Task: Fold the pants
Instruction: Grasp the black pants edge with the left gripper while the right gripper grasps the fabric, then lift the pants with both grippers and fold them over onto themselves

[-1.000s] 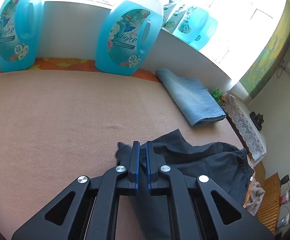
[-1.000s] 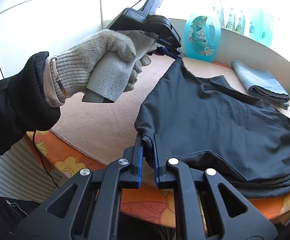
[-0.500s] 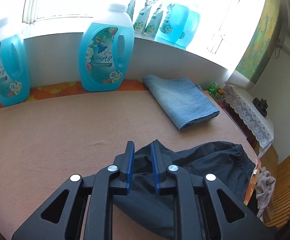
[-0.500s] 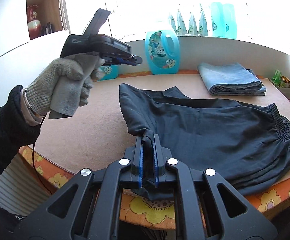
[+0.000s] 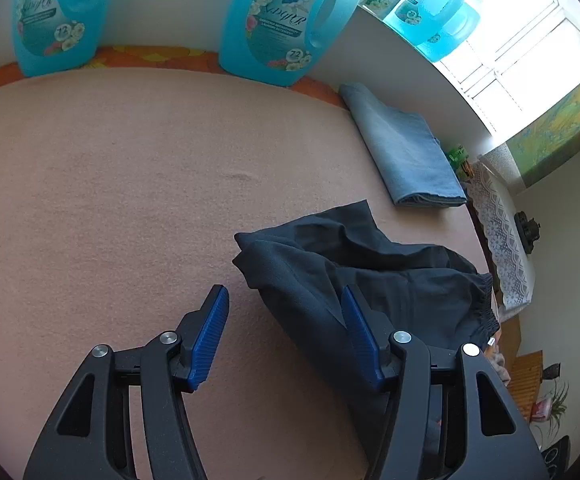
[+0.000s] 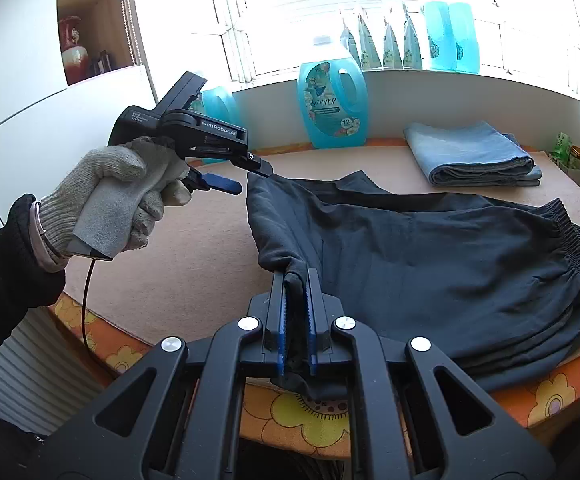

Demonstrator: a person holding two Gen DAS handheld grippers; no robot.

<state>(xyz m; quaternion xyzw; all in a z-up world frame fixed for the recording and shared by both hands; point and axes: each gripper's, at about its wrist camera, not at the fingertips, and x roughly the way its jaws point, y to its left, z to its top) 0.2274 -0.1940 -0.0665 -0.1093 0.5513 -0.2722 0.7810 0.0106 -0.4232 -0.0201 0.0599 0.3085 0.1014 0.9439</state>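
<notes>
I am pinching the dark pants (image 6: 430,256) hem in my right gripper (image 6: 295,320) on the blanket-covered table (image 5: 110,184); my left gripper (image 5: 286,332) is hanging spread beside them, needing a fresh grip to continue folding.

The left gripper (image 5: 286,332) hangs over a table covered with a pinkish-beige blanket (image 5: 110,200), its two blue-padded fingers (image 5: 206,340) spread wide apart with nothing between them. The right-hand finger overlaps the edge of a pair of dark pants (image 5: 370,272), which lie crumpled on the blanket with the gathered waistband (image 5: 486,308) toward the table's right edge. Beyond them rests a folded piece of blue denim (image 5: 406,152). Two large turquoise detergent bottles (image 5: 290,20) stand along the white wall at the back, and more bottles sit on the sunlit sill (image 5: 434,16) by the window.
</notes>
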